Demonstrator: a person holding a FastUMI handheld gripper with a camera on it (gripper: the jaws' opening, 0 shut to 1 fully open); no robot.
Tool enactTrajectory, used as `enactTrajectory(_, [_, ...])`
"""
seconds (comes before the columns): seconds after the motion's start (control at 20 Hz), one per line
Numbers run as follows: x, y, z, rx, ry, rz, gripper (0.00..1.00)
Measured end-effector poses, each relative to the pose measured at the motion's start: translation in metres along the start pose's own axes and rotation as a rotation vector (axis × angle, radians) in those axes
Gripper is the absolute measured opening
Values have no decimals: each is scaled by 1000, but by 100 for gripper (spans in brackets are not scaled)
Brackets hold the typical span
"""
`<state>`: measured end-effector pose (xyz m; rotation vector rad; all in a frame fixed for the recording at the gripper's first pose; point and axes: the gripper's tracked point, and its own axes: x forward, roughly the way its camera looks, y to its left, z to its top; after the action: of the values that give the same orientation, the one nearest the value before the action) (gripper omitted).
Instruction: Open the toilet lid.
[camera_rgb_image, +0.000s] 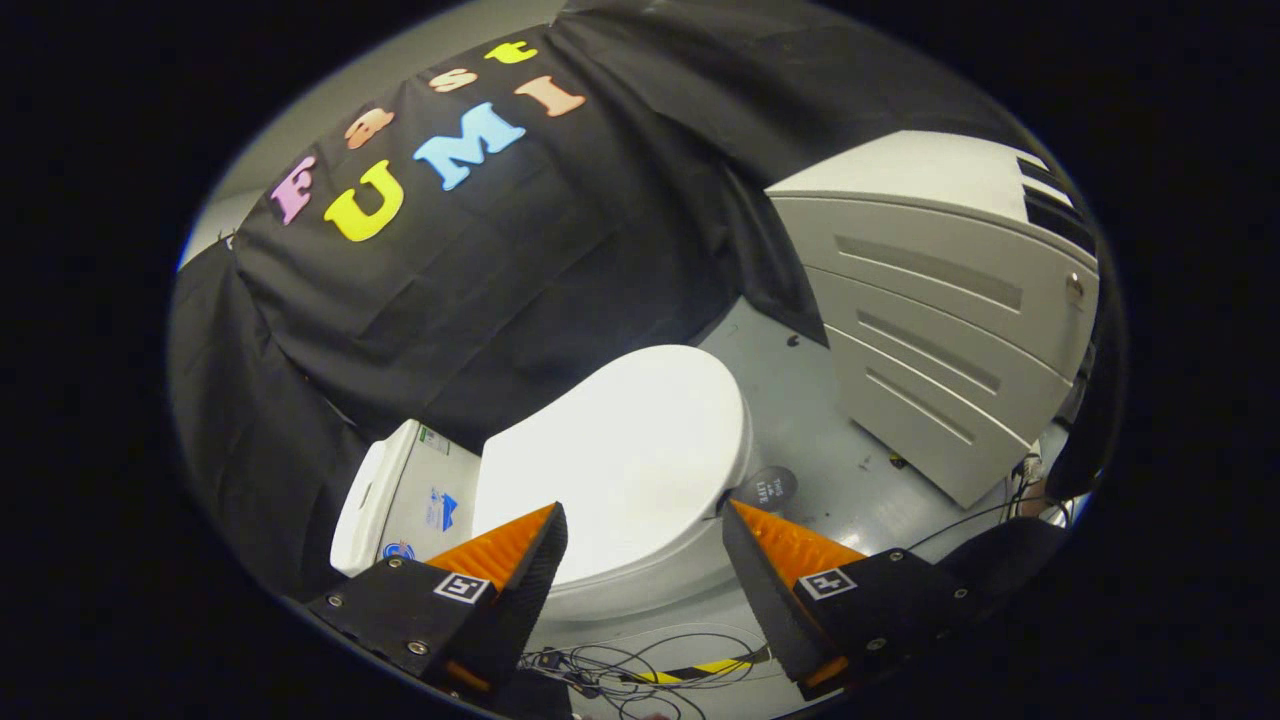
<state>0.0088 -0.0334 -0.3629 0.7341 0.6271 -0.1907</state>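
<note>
A white toilet (600, 590) stands on the grey floor ahead of the fingers, with its lid (620, 450) lying flat and closed over the bowl. Its tank (400, 500) is beyond the left finger, against the black cloth wall. My gripper (645, 510) is open, held above and in front of the toilet. The lid's near side shows in the wide gap between the two fingertips, and neither finger touches it.
A grey cabinet (940, 330) with slotted drawer fronts stands to the right of the toilet. A dark round sticker (768, 488) lies on the floor beside the bowl. Loose cables (640, 670) and a yellow-black tape strip lie on the floor below the fingers.
</note>
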Motion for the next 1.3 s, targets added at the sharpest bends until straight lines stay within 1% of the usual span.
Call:
enactTrajectory(0.1, [4, -20, 1, 68, -1, -14, 96])
enactTrajectory(0.25, [19, -50, 1, 121, 17, -16, 95])
enactTrajectory(0.35, [28, -64, 8, 186, 15, -7, 95])
enactTrajectory(0.45, [42, -76, 7, 222, 25, -20, 94])
enactTrajectory(0.55, [56, -83, 4, 235, 36, -18, 94])
enactTrajectory(0.65, [69, -92, -6, 245, 69, -22, 90])
enactTrajectory(1.0, [98, -94, -18, 265, 117, 45, 87])
enactTrajectory(1.05, [100, -94, -19, 267, 121, 53, 83])
enactTrajectory(1.1, [104, -94, -21, 269, 128, 60, 81])
enactTrajectory(1.2, [108, -92, -26, 270, 143, 83, 72])
enactTrajectory(1.3, [111, -85, -28, 273, 150, 131, 69])
